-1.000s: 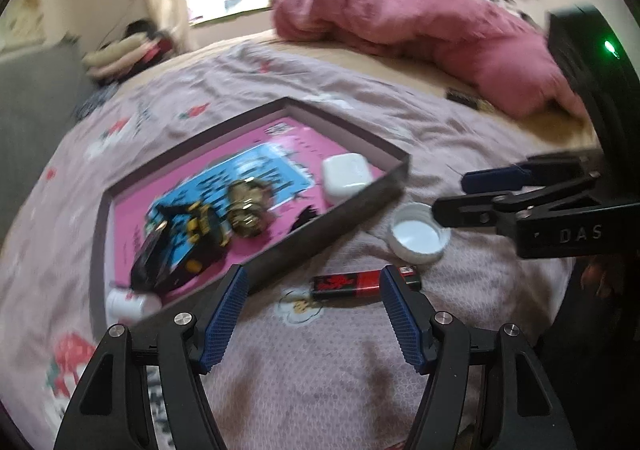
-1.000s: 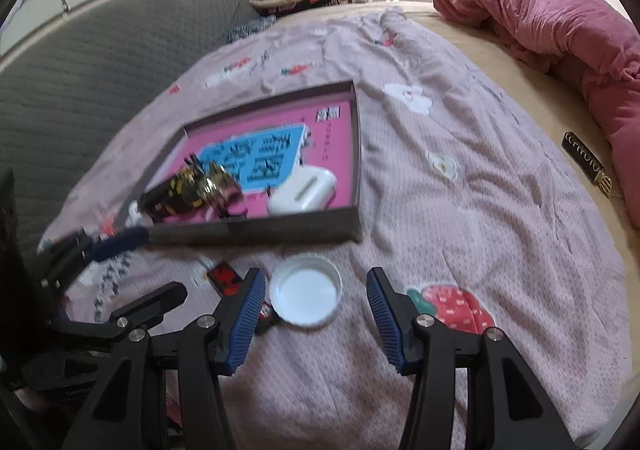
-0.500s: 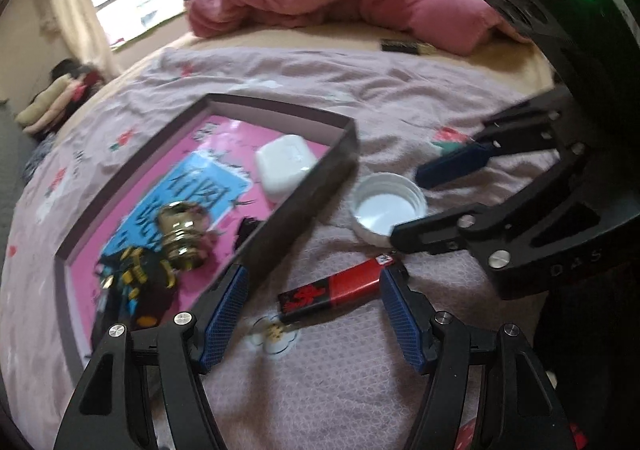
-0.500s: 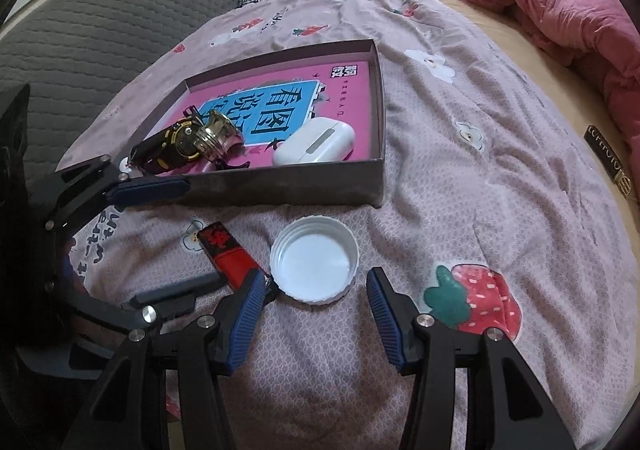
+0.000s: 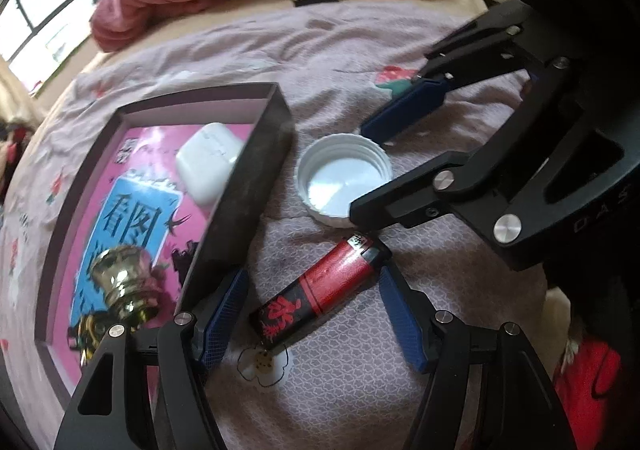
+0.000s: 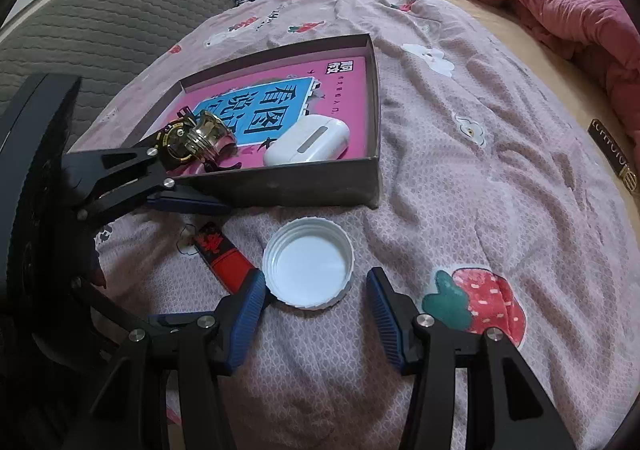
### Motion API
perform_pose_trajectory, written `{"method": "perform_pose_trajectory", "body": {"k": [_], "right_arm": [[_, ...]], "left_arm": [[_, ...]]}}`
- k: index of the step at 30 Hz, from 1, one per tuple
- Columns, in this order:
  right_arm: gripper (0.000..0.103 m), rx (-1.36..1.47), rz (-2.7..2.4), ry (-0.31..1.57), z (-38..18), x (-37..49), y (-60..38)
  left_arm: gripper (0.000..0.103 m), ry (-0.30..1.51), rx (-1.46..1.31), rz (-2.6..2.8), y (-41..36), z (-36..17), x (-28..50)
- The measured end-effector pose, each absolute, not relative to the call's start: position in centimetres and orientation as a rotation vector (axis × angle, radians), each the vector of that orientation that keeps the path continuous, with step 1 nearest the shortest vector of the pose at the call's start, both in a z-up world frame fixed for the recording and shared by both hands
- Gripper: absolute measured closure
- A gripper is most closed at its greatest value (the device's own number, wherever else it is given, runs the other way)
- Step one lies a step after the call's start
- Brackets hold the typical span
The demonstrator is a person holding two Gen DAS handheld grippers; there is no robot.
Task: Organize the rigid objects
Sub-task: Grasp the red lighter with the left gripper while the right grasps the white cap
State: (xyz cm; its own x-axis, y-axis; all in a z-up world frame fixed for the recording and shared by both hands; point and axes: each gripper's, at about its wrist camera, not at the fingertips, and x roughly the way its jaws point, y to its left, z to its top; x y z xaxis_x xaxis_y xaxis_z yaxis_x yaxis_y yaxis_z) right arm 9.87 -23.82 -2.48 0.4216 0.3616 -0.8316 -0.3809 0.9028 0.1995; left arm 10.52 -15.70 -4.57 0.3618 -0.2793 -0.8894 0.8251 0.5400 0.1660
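Crowding lighter [image 5: 320, 290], cap [image 5: 344, 180], box wall [image 5: 244, 202]

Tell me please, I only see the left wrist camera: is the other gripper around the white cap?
Observer: Yes. In the right wrist view the right gripper is open, with one finger on each side of the white cap, not closed on it.
Operator: What's hiding beside the gold thing?
Observer: A round black-and-yellow item rests against it inside the box. I cannot tell what it is.
Operator: What's past the box on that side?
Observer: A grey quilted cushion runs along the bed's edge.
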Motion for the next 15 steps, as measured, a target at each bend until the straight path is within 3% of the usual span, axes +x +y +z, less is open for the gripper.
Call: {"method": "perform_pose_trajectory", "body": {"k": [3,6,8,15], "right_arm": [[0.051,-0.023,0.471,1.036,-2.5,9.9,-23.6],[0.051,-0.022,0.48,1.03,-2.4,9.8,-23.5],[0.051,-0.026,0.484,1.03,-2.4,9.8,-23.4],[0.051,-0.032,0.487,1.031,-2.5,9.8,-23.3]], "left_arm": [[0.048,0.974,0.66,-0.838,-15.7,-4.5,10.8],[0.051,0.984,0.65,-0.841,-15.7,-4.5,10.8],[0.06,1.013,0.615,-0.853,-15.5,-4.5,10.9],[0.06,1.057,0.485,-0.818,-13.9,-4.5,11.0]]}}
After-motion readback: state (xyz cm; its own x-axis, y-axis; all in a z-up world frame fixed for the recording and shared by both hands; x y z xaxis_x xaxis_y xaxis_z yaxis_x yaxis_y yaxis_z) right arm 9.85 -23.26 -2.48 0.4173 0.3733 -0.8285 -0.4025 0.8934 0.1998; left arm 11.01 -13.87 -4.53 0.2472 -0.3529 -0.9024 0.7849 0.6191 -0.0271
